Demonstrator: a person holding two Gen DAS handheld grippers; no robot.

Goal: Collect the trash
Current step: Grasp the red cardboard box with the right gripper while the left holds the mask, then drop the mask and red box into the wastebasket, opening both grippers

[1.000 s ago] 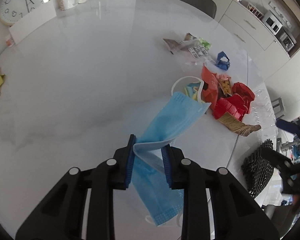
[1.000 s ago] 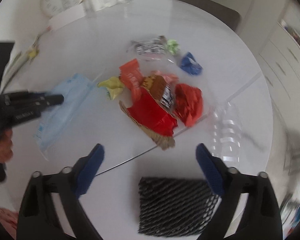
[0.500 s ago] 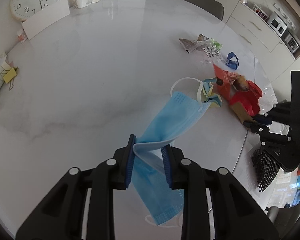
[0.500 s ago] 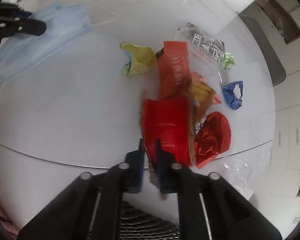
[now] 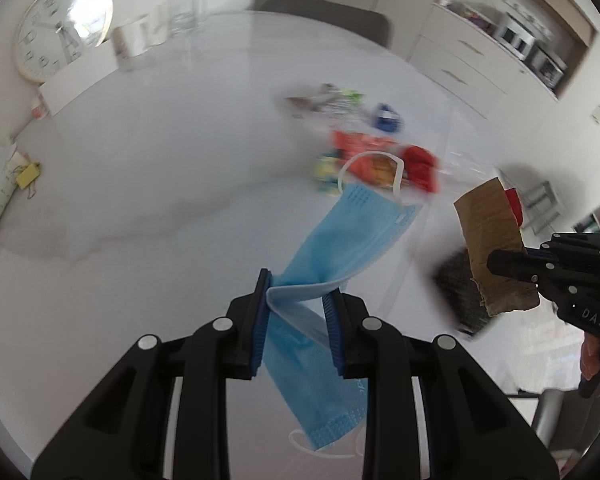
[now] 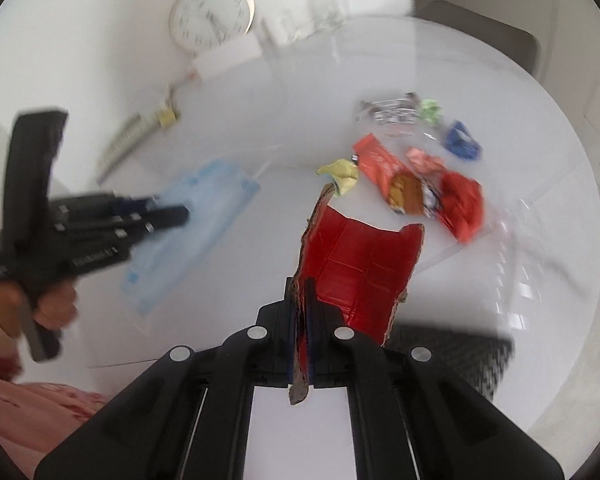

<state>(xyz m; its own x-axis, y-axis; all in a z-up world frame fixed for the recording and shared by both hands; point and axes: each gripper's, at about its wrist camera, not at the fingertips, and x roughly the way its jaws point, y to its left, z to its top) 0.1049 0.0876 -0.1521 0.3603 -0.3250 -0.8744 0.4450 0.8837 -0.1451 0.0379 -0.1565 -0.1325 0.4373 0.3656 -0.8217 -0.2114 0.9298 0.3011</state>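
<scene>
cardboard clamped in right gripper; mask pinched in left gripper.

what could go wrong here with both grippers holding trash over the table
The blue face mask is pinched only at a fold by the left gripper, so it could slip free. The right gripper grips the red cardboard piece by one torn edge; it may tear or swing into the wrappers.

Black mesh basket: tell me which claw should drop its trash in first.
Right. The right claw holds the red cardboard piece beside the black mesh basket. The left claw holds the blue face mask farther away, over the table.
</scene>
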